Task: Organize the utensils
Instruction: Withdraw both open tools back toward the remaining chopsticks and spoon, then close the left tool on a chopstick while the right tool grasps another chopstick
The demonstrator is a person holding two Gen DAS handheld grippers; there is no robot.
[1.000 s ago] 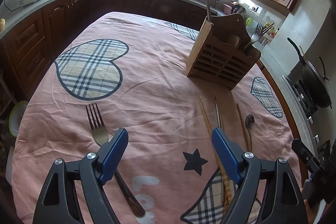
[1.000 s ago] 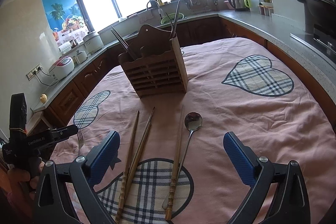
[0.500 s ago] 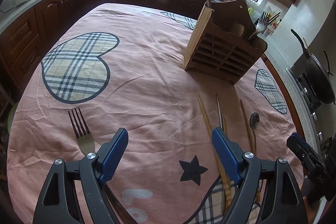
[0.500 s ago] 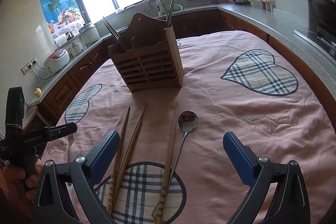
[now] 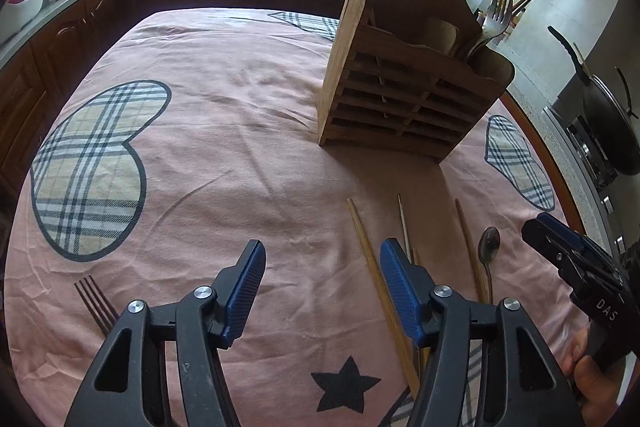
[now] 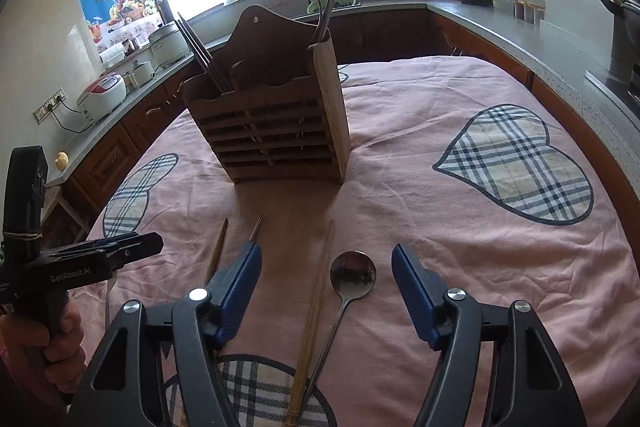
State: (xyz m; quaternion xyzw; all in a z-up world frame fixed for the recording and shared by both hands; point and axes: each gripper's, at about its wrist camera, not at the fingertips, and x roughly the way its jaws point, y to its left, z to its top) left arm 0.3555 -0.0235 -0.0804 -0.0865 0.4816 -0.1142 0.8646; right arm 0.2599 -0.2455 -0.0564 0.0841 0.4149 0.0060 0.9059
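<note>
The wooden rack [image 6: 276,131] stands mid-surface, rigid and stable. Before it, toward the near edge, lie stiff, light chopsticks [image 6: 314,311] and a slick metal spoon [image 6: 352,277]; I'd pinch mid-handle. My right tool [image 6: 324,287] and left tool [image 5: 322,287] gape empty, now closer to the rack, the fork [image 5: 94,301] sliding leftward.
</note>
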